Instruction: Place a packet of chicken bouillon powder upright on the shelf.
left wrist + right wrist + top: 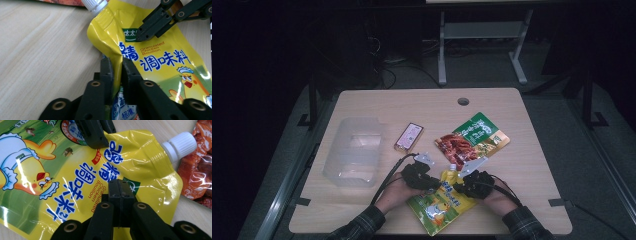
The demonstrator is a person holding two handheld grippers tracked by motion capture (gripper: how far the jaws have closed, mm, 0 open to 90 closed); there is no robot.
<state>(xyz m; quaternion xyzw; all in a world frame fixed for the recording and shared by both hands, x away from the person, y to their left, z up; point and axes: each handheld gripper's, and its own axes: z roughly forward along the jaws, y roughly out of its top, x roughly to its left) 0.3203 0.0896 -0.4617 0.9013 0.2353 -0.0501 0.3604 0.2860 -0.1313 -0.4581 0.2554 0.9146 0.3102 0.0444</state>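
A yellow chicken-bouillon pouch (437, 202) with a white screw cap (453, 167) lies at the table's front middle. My left gripper (116, 63) is shut on the pouch (160, 60), pinching a raised fold of its left edge below the cap (93, 5). My right gripper (119, 183) has its jaws pressed together, tips resting on the pouch's (75, 182) face by the green logo, below the cap (180, 145). In the high view, the left gripper (424, 177) and right gripper (468, 184) flank the pouch's neck. Each gripper view shows the other one: right gripper (140, 35), left gripper (96, 142).
A clear plastic tub (343, 165) stands at the left. A small pink box (408, 137) lies beyond the left hand. A green and red food pouch (472, 137) lies just past the yellow pouch's cap. The table's far half and right side are bare wood.
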